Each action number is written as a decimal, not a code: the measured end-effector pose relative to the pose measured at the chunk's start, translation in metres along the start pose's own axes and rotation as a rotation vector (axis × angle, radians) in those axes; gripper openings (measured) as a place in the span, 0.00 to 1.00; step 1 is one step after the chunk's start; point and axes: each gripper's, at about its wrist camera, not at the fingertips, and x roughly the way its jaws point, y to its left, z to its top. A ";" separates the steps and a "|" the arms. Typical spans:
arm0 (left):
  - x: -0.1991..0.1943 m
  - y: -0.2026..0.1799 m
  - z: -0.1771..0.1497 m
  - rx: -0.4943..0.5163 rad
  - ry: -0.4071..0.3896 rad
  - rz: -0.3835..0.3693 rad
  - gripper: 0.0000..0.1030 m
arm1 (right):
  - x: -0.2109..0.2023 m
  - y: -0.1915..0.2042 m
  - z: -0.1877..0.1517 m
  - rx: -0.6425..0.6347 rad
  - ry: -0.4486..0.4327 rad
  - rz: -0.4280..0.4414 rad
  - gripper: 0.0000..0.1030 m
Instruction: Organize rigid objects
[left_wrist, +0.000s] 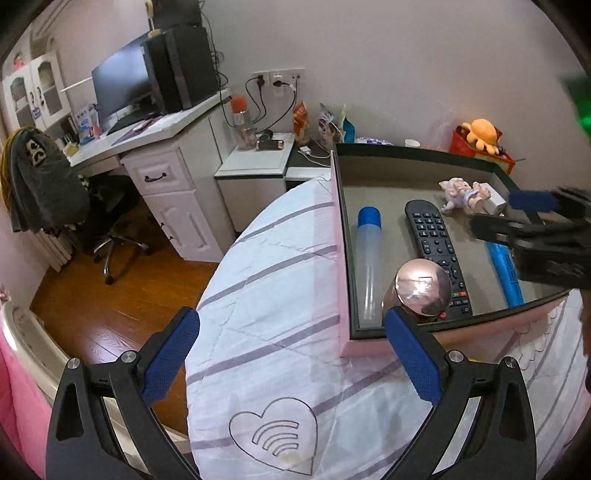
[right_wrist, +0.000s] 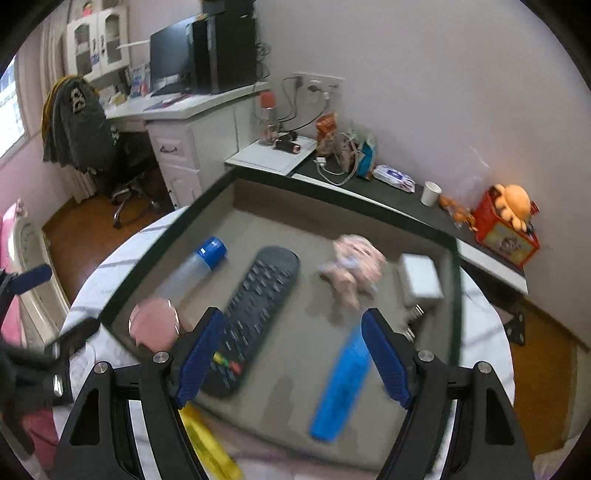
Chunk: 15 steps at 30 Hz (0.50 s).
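Lying flat in the tray (right_wrist: 452, 295): a black remote (right_wrist: 258, 310) mid-left, a clear tube with blue cap (left_wrist: 368, 266) just beside it on the left wall side, a blue marker (right_wrist: 341, 391) on the right, and a pink pig figurine (right_wrist: 354, 269) plus a white charger block (right_wrist: 421, 277) toward the far side. A pink round-topped cylinder (left_wrist: 423, 291) stood upright at the near edge, between the tube and the remote's lower end; touching either, could not tell. Tray was grey-lined, dark-rimmed, pink outside, and sat on a round bench (left_wrist: 280, 295) with a white striped cloth.

Left tool (left_wrist: 291, 354) hung over the cloth just outside the tray's near-left corner, jaws spread wide, nothing between them. Right tool (right_wrist: 291, 354) hovered above the tray over the remote-marker gap, released, gripping nothing; that view was motion-blurred. A yellow item (right_wrist: 207, 443) lay under it at the near rim, too blurred to identify.

Beyond: white desk (left_wrist: 162, 162) with monitor, office chair, orange plush (right_wrist: 513, 203) on a red box
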 end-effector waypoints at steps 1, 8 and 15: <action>0.002 0.001 0.000 0.004 0.003 -0.013 0.99 | 0.006 0.004 0.004 -0.010 0.015 -0.001 0.76; 0.014 0.006 0.003 0.027 0.020 -0.113 1.00 | 0.069 0.031 0.030 -0.093 0.165 -0.016 0.76; 0.018 0.013 0.006 0.037 0.011 -0.135 1.00 | 0.097 0.040 0.037 -0.128 0.253 -0.011 0.77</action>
